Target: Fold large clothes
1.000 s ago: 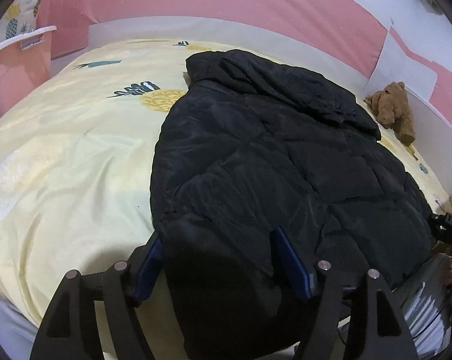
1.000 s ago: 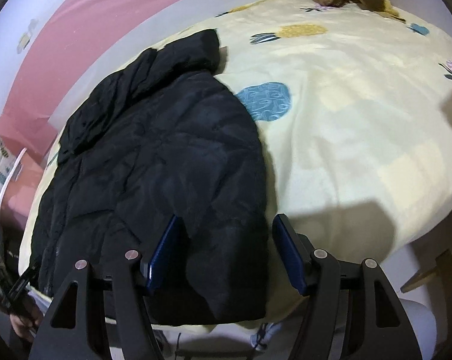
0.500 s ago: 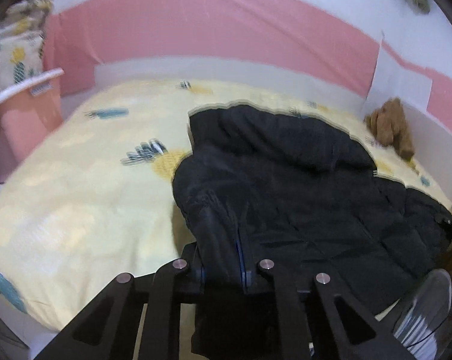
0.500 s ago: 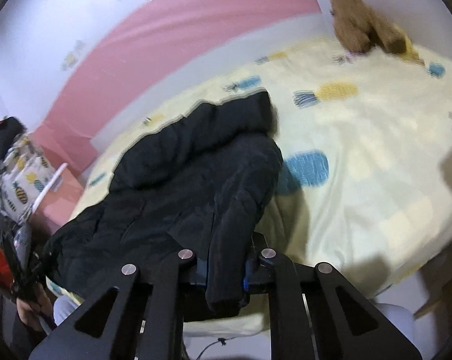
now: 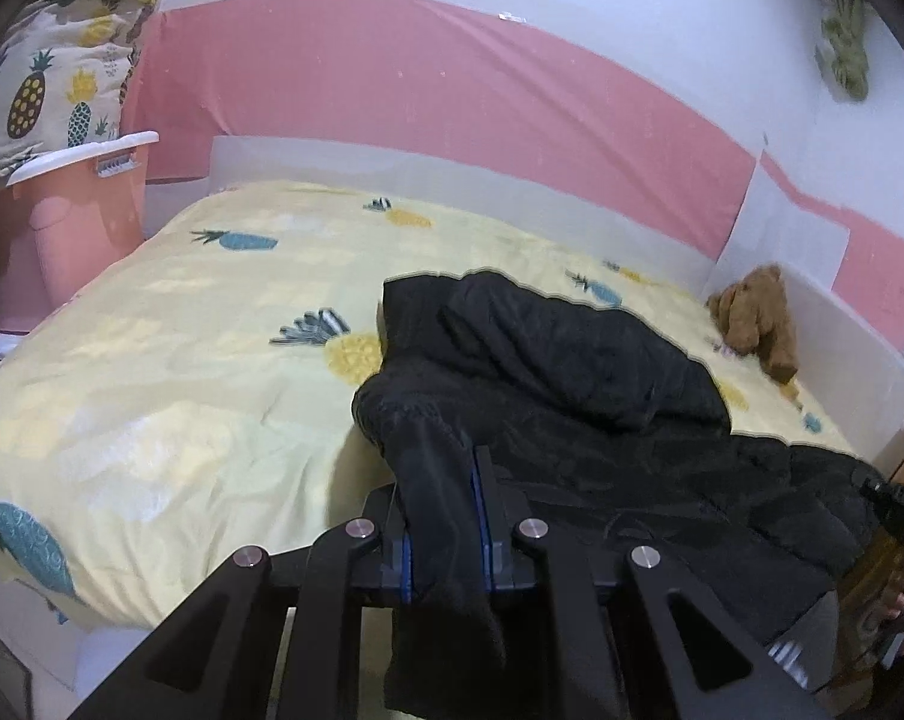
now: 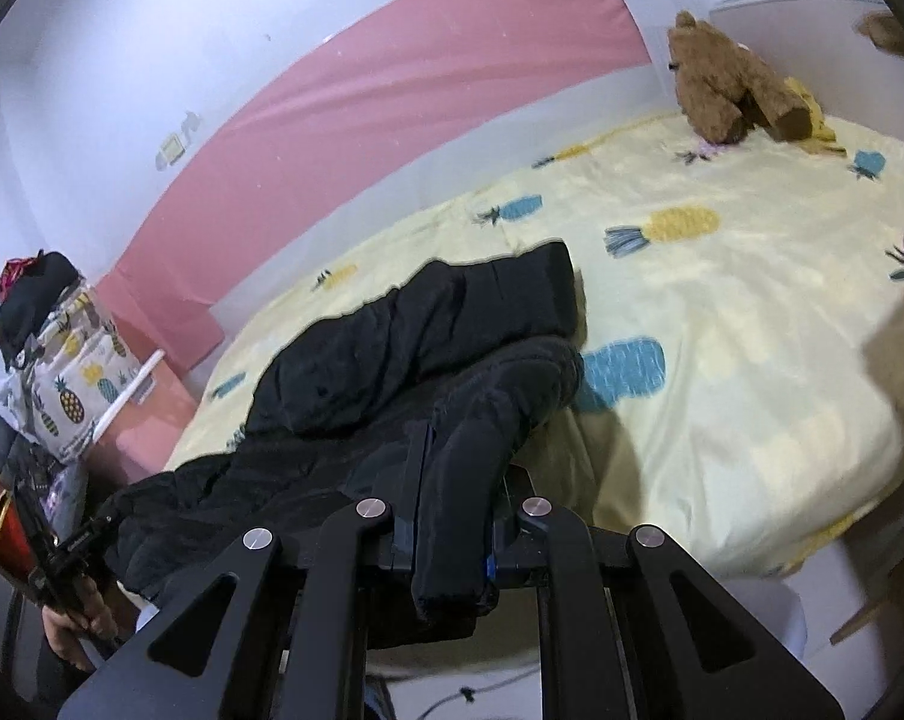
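Far on the left, beside the bed (image 5: 170,372), stands a pink tub (image 5: 74,222) with a white rim, and a pineapple pillow (image 5: 50,84) piled above it. Covers the bed, a yellow sheet with pineapple prints. Lies across the middle of that sheet, a black puffy coat (image 5: 571,372), with its far end reaching toward the pink wall (image 5: 440,90).

Near the front, left tongs (image 5: 446,516) pressed together on the coat's near left corner. Pulled up off the sheet there, a thick fold of black cloth, bunched between the blue pads, with a loose bit hanging down below them.

Further right, right tongs (image 6: 452,510) squeezed tight on the coat's near right corner (image 6: 475,468). Same look here: a fat roll of black cloth lifted from the bed and poking down past the pads. Between the two lifted corners sags the near edge of the coat, while the far part lies flat on the sheet.

Off to the right, well apart from the coat, sits a brown teddy bear (image 6: 721,90) at the bed's far corner, next to the white bed board (image 5: 841,330).
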`<state>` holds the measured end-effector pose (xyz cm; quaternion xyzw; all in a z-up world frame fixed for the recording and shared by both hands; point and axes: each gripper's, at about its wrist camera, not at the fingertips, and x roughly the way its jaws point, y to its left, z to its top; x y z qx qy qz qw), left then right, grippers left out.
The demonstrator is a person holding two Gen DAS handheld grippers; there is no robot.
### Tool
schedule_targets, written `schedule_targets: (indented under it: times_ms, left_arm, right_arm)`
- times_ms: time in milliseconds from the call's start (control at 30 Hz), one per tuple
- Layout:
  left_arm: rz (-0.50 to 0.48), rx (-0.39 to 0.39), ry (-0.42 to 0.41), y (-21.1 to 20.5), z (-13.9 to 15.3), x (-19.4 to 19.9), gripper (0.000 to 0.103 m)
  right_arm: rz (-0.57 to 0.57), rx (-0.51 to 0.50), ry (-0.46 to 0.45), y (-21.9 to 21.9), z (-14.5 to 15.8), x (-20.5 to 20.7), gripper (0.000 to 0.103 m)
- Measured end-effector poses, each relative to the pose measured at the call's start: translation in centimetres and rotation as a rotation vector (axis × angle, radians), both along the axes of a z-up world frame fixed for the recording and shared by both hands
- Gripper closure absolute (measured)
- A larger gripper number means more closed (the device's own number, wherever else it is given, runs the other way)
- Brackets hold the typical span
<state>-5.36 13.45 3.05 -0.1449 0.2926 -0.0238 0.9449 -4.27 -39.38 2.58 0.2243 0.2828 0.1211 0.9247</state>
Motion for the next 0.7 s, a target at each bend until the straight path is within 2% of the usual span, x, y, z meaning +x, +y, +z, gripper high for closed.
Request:
schedule_targets:
  times_ms: [133,333,533,700]
  left_arm:
    - [0.009,-0.032,-0.037,0.2,1.3,1.5,0.088]
    - [0.019,-0.055,-0.103,0.6,4.6,6.2,0.088]
    - [0.034,-0.058,-0.12,0.7,7.1,13.9,0.088]
    - [0.06,-0.048,-0.076,0.5,6.9,21.7,0.088]
  right_arm:
    - [0.0,0.0,-0.039,0.2,1.6,1.7,0.09]
    - [-0.013,-0.016,-0.1,0.4,4.8,6.2,0.09]
    - [-0.028,-0.017,-0.093,0.4,6.9,13.6,0.09]
    - [-0.039,-0.032,-0.025,0.6,6.6,21.2,0.089]
